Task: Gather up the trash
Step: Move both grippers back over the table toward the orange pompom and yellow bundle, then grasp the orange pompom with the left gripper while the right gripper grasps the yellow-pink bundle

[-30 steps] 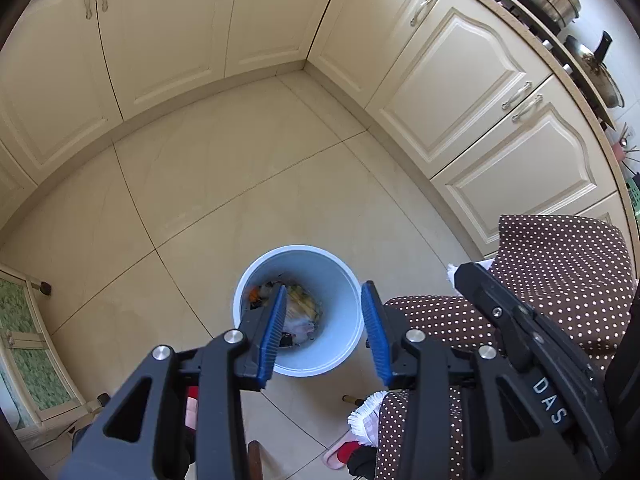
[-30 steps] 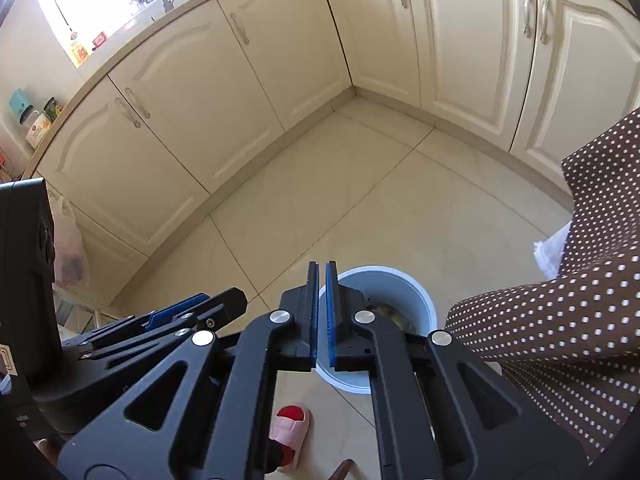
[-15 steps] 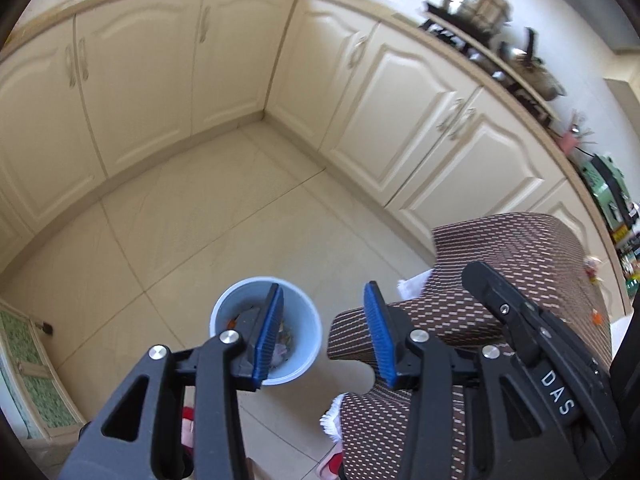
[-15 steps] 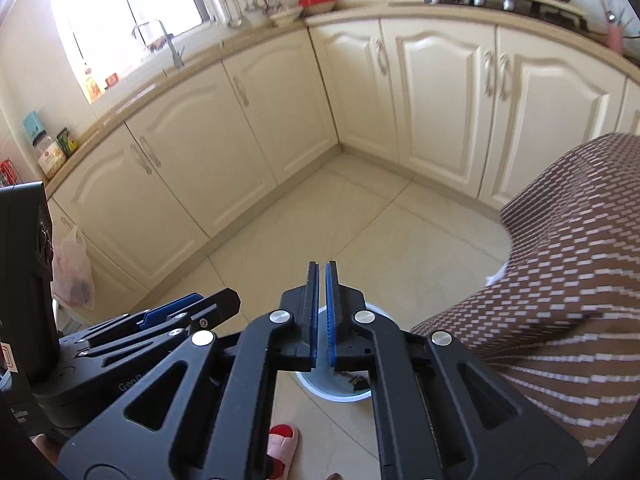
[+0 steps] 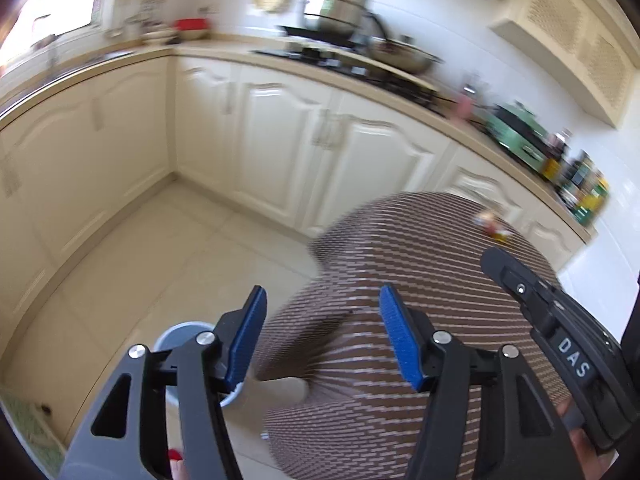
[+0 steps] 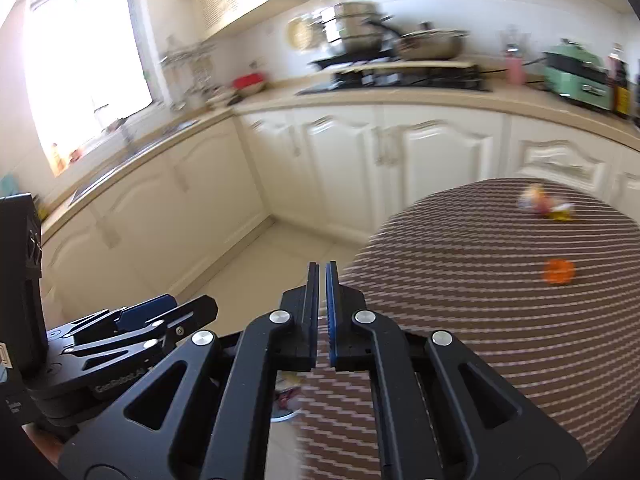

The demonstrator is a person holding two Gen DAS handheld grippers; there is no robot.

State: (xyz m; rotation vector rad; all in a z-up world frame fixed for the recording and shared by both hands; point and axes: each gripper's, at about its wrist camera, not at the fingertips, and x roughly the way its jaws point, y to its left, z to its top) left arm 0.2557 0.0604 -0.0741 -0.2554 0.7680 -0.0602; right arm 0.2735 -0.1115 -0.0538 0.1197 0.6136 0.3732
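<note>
Crumpled wrapper, beyond orange scrap on counter: light, crinkly; pinch its bunched middle. Left claw opening, empty; right claw clenched, empty.

Round table covered with brown cloth of pale dots, blurred by motion. On it, at the far right, a crumpled colourful wrapper, and nearer, well apart from it, a small orange piece. Below on the left, pale tiled floor with a light blue bin standing just beside the table edge.
</note>
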